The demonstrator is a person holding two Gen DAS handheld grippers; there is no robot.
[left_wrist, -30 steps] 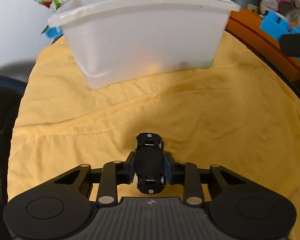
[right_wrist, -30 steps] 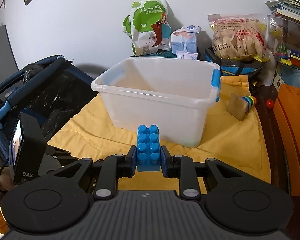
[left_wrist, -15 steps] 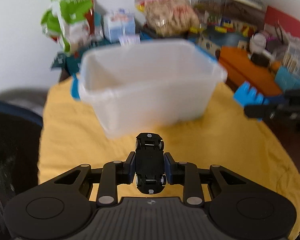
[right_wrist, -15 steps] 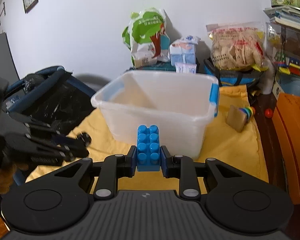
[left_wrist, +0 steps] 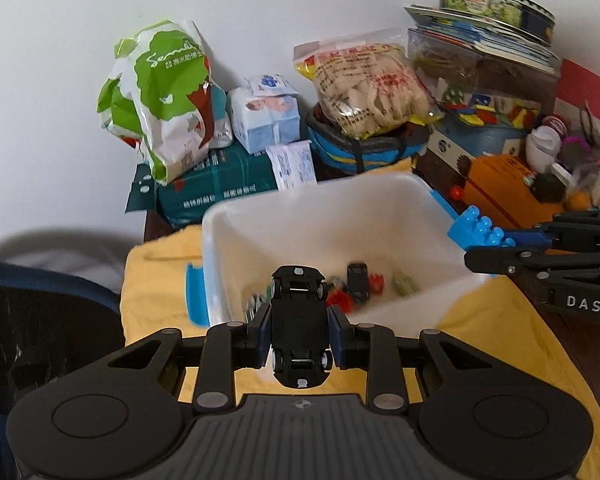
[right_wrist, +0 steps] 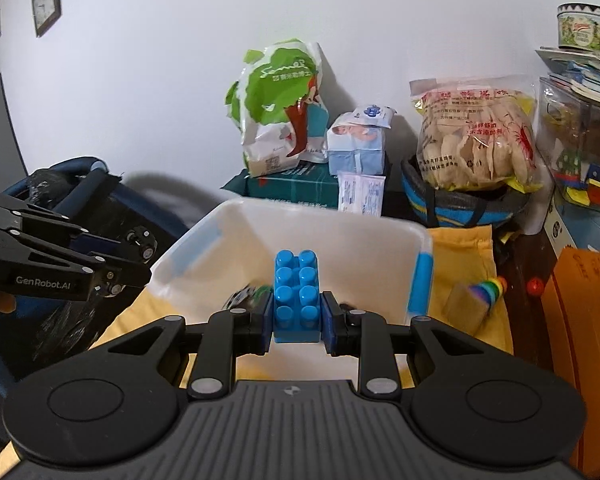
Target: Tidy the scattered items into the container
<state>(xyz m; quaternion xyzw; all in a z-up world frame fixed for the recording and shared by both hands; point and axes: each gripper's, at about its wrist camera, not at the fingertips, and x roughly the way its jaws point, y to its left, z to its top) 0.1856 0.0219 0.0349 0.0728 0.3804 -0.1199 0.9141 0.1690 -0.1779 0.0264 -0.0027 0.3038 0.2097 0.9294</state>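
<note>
Both grippers hover tilted downward over the white container [left_wrist: 416,200]: the left gripper [left_wrist: 299,330] grips a black toy car [left_wrist: 299,332], the right gripper [right_wrist: 296,312] clamps a blue brick [right_wrist: 296,296].

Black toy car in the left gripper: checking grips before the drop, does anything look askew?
Yes. The black toy car sits upside down in the left gripper, wheels and chassis facing the camera, above the white plastic bin. The blue studded building block in the right gripper looks square.
</note>
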